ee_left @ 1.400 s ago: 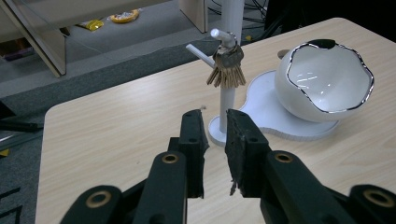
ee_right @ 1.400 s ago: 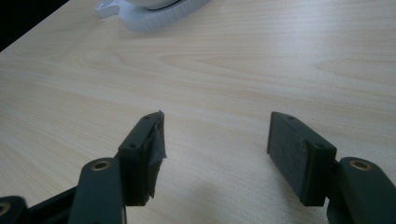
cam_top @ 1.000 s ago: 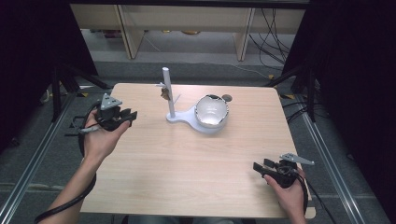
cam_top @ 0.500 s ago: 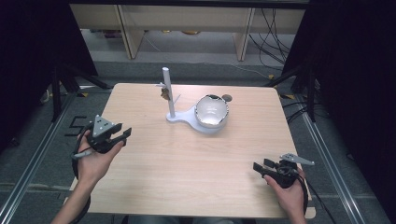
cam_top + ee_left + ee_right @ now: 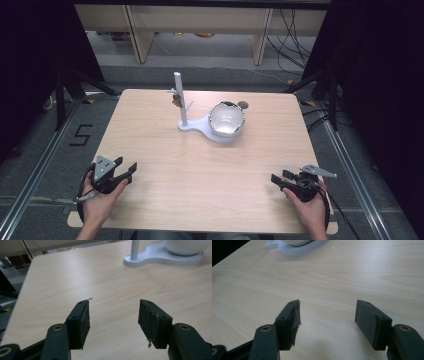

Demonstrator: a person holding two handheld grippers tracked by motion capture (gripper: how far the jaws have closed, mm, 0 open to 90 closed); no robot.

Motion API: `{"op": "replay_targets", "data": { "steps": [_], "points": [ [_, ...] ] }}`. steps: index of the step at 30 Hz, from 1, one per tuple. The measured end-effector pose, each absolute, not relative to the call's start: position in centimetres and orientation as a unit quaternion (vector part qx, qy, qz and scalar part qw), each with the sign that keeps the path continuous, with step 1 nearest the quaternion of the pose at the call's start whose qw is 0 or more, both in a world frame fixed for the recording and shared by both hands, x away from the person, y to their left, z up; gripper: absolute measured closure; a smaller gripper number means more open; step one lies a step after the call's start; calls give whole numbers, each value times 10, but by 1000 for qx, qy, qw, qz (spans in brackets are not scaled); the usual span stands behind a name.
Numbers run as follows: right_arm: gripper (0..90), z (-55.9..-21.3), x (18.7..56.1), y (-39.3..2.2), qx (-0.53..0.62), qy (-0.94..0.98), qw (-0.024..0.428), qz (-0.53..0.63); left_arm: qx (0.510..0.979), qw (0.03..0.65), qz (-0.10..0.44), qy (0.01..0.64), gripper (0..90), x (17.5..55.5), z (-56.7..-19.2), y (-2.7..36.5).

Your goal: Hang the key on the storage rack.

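Note:
A white stand sits at the table's far middle, with an upright post and a shiny bowl on its base. A small brown object hangs on the post. My left gripper is low over the near left corner of the table, open. Its jaws have just been opening, with nothing between them. The left gripper view has the left gripper over bare wood, the stand's base ahead. My right gripper rests near the front right, open and empty, as the right gripper view of the right gripper confirms.
The light wooden table has bare wood between the grippers and the stand. A dark round disc lies just behind the bowl. Shelving and cables lie beyond the far edge; a floor mark "5" is at the left.
My left hand has come down and back from the table's left edge to the near left corner, and its jaws have spread wider. The right hand has kept still.

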State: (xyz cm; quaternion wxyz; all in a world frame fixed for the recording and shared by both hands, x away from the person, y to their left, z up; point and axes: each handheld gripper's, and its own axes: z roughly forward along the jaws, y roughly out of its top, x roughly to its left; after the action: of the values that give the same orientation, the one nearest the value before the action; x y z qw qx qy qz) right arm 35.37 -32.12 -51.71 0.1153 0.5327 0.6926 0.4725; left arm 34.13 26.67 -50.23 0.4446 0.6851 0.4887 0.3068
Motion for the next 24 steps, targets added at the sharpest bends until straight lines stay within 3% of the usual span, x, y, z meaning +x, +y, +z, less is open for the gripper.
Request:
{"op": "replay_targets", "data": {
  "steps": [4, 5, 13, 24],
  "points": [
    [379, -517, 353, -321, 530, 691, 113, 477, 689, 448, 298, 486, 376, 340, -522, 272],
    [379, -517, 354, -323, 518, 700, 129, 475, 686, 447, 298, 490, 362, 340, -524, 273],
    [379, -518, 355, -324, 515, 706, 137, 467, 662, 458, 323, 498, 333, 337, -524, 275],
    [378, -517, 352, -322, 531, 689, 123, 478, 644, 478, 316, 506, 325, 336, -524, 281]
  ]
}}
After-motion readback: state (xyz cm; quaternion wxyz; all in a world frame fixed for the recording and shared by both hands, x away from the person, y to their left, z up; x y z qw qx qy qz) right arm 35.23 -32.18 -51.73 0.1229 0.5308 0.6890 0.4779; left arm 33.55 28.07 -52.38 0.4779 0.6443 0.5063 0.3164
